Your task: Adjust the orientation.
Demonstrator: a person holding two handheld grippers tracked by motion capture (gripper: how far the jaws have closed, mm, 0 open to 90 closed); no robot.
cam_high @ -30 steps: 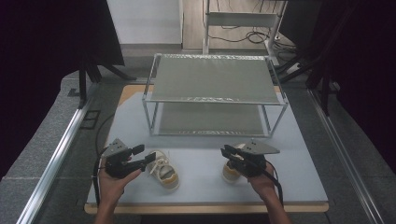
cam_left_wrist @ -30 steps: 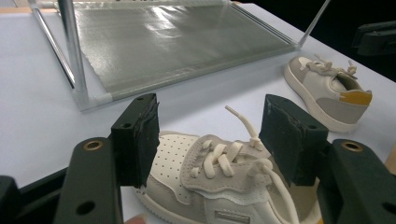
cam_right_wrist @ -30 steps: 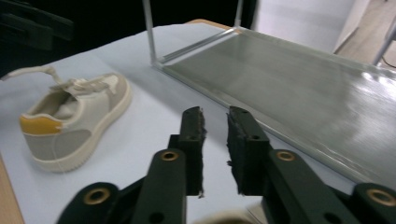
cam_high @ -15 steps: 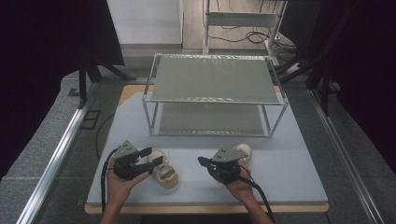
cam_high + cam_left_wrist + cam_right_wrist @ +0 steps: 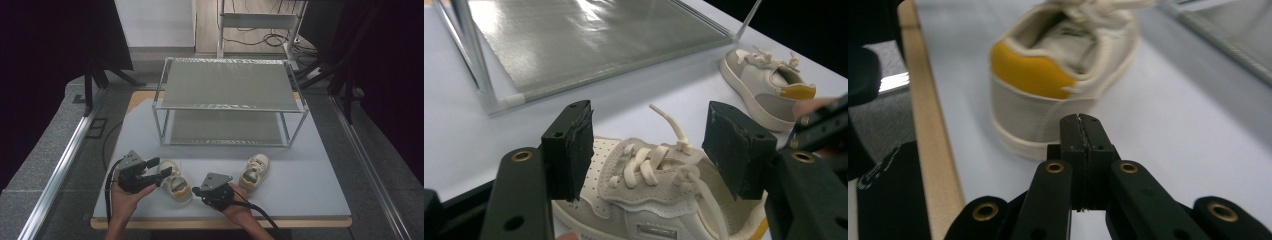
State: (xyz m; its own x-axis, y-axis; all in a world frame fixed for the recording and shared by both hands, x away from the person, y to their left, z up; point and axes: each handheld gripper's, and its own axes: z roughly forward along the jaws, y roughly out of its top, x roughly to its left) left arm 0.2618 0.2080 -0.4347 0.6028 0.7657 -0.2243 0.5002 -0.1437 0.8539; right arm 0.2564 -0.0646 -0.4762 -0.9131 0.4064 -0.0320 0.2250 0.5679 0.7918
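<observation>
Near the front edge of the tabletop [image 5: 310, 195] both small shoes lie on the surface, so the work, which I judge to be putting the pair on the rack [image 5: 230, 102], is only at its beginning: neither shelf carries anything yet. The left shoe [image 5: 176, 181] lies toward the front left corner, and the left tool [image 5: 164, 172] stands over it with its jaws wide, one pad on each side of the laces; in the left gripper view the pads [image 5: 574, 150] look not yet pressed on the shoe [image 5: 659, 200], although the angle makes this a little hard to judge. The right shoe [image 5: 255, 171] lies more to the middle of the front edge, its toe pointing toward the rack. The right tool [image 5: 196, 191] is between the two shoes, with its jaws fully closed on nothing; in its own view the closed tips [image 5: 1081, 131] point at the yellow-tabbed heel of a shoe [image 5: 1063, 75], near it but apart from it. What is left is grasping each shoe, lifting it and setting it on a shelf. Nothing lies between the shoes and the rack; only the front uprights and the low space under the upper shelf may hinder. A wooden border [image 5: 928, 150] runs along the front edge, and cables lie on the floor behind the rack.
</observation>
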